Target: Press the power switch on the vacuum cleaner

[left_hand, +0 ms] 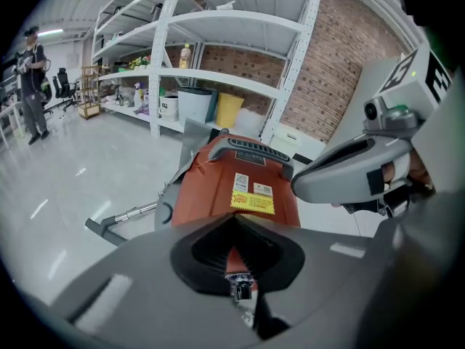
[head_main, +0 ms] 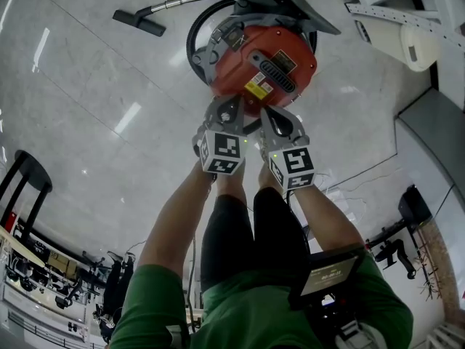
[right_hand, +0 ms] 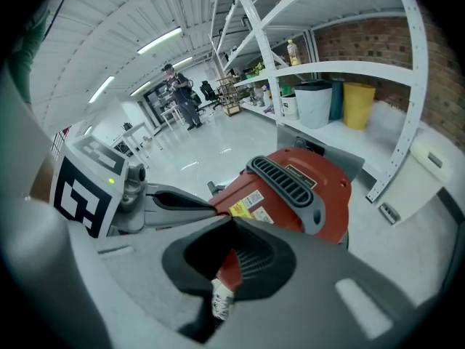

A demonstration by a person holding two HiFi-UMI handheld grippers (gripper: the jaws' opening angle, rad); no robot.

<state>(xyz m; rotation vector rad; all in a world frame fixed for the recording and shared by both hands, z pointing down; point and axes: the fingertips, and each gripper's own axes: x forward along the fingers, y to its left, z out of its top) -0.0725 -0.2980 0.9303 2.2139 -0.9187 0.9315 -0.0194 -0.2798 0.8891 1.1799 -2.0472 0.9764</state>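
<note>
Two shut grippers by a red vacuum cleaner
Left gripper (head_main: pixel 228 106) and right gripper (head_main: pixel 272 115), jaws together, empty, hover beside the vacuum cleaner (head_main: pixel 272 49) on the floor (head_main: pixel 87 86); its handle lies slantwise, hose trailing far-left.

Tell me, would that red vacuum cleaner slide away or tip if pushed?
It might slide a little: the vacuum cleaner sits on a smooth, glossy floor. Its squat, bulky body looks fairly heavy, so tipping seems unlikely. The black hose looks bendy and would probably trail.
</note>
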